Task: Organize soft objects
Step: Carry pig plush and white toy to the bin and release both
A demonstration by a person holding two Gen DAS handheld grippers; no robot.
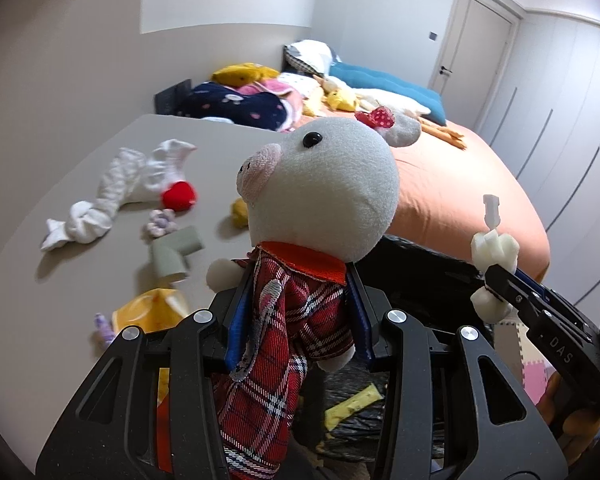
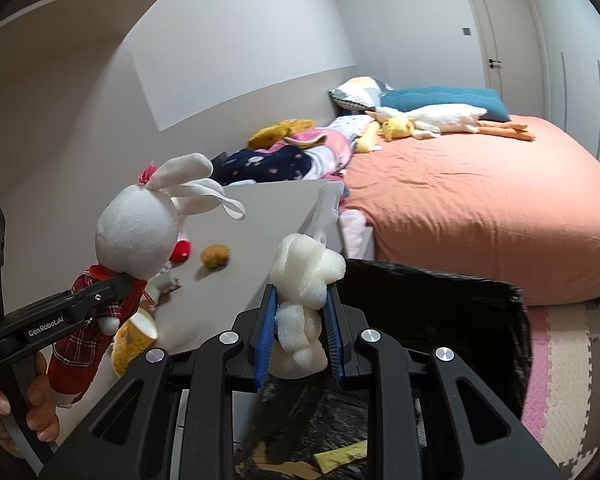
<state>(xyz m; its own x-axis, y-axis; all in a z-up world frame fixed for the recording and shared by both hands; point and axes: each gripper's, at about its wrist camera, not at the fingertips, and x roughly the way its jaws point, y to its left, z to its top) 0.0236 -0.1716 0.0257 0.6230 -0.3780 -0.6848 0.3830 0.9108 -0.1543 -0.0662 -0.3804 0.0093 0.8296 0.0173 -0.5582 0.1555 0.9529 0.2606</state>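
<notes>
Currently we list two items in transit: plush rabbit [image 1: 320, 184] in plaid, clamped at the torso by our left gripper [image 1: 296, 320], and white foam piece [image 2: 304, 280] pinched in our right gripper [image 2: 300, 336], both beside the black-lined bin [image 2: 460, 292]; next, lowering in and releasing.

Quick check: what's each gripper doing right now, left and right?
Left gripper: jaws shut on the plush rabbit in red plaid.
Right gripper: jaws shut on the white foam piece.
</notes>
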